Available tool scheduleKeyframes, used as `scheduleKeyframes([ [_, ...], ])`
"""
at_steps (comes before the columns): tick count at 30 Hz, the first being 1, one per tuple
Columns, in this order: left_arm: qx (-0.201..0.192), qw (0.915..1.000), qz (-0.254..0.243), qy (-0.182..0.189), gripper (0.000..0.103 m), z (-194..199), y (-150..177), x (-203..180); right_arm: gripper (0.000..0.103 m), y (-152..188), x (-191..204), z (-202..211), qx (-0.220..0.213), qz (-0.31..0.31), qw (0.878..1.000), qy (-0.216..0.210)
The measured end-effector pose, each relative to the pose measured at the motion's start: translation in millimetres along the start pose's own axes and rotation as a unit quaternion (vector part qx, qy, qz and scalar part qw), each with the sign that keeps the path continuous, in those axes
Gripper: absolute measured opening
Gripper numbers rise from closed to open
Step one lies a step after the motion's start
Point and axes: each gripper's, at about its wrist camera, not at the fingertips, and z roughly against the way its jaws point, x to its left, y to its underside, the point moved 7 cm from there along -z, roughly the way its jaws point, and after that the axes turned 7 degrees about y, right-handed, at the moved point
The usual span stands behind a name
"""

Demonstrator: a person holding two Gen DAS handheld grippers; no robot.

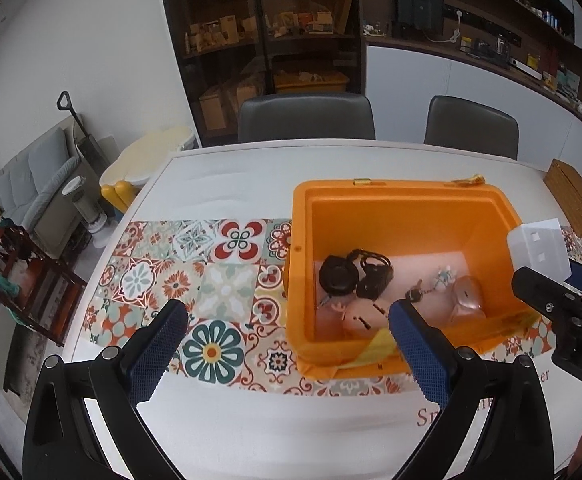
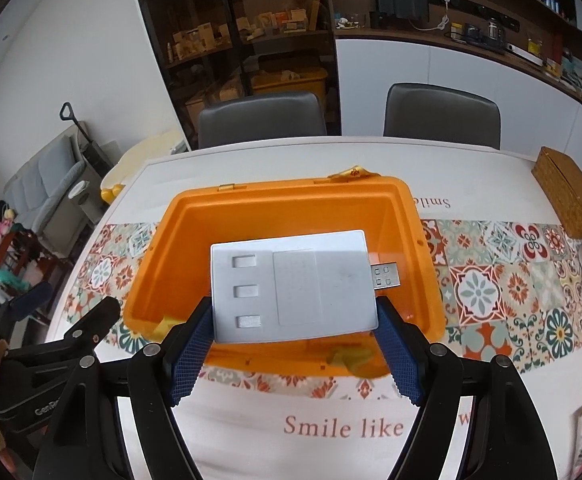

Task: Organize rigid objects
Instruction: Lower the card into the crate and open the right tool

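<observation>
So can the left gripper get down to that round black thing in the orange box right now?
Probably yes. The left gripper is open and empty, the orange box has no lid on, and the round black thing lies uncovered at its near-left. The right gripper, holding the white device, is off to the side.

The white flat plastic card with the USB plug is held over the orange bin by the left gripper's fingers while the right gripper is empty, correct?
Not quite: the sides are swapped. The right wrist view shows the right gripper clamping the white flat plastic card with the USB plug over the orange plastic bin; the left gripper is empty.
</observation>
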Motion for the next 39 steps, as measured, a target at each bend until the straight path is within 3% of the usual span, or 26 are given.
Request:
scheduleKeyframes([
  [17, 0.019, 0.9998, -0.004, -0.008, 0.102, -24.5, -5.3, -0.8, 0.077, -10.9, 0.9, -47.2, 0.03, 0.0, 0.999, 0.019],
  [21, 0.018, 0.9998, -0.003, -0.007, 0.102, -22.3, -4.0, 0.6, 0.082, -9.9, -0.6, -52.0, 0.039, -0.005, 0.999, 0.019],
  [39, 0.001, 1.0, -0.009, 0.002, 0.102, 17.8, 15.7, -5.7, 0.082, 28.0, -20.2, 8.3, 0.042, -0.028, 0.998, 0.038],
])
